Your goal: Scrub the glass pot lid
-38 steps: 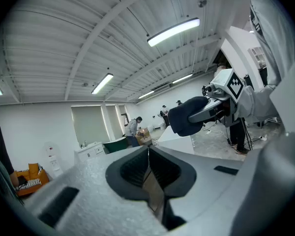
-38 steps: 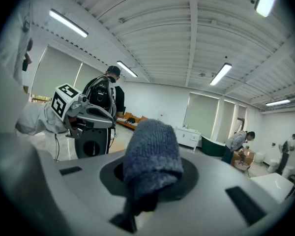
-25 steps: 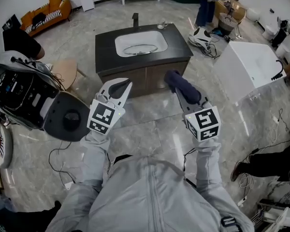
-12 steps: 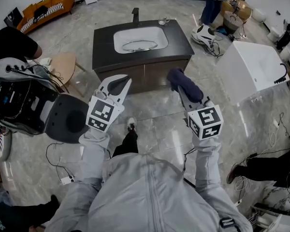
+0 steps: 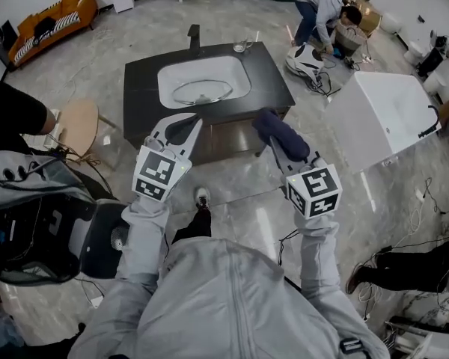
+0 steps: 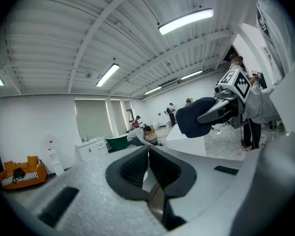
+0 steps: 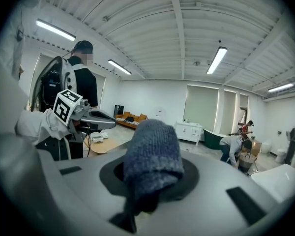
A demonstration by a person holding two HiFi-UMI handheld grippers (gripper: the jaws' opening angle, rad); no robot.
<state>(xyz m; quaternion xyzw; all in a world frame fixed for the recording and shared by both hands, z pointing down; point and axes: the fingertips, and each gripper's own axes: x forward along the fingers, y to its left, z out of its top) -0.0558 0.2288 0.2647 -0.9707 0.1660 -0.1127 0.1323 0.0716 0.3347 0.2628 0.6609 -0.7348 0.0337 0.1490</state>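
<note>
The glass pot lid lies in the white sink of a black vanity, ahead of both grippers and well below them. My left gripper is held up short of the vanity's front edge, shut with nothing between its jaws; in the left gripper view the left gripper points out into the room, its jaws meeting. My right gripper is shut on a dark blue knitted cloth. That cloth covers the tips of the right gripper in the right gripper view.
A black faucet and a glass cup stand at the vanity's back. A white tub is to the right, with a crouching person behind. A round wooden stool and bulky equipment are left. Cables lie across the floor.
The person has stepped closer to the vanity, which now sits lower-left and larger in the head view. Both grippers keep their pose; the cloth stays in the right one.
</note>
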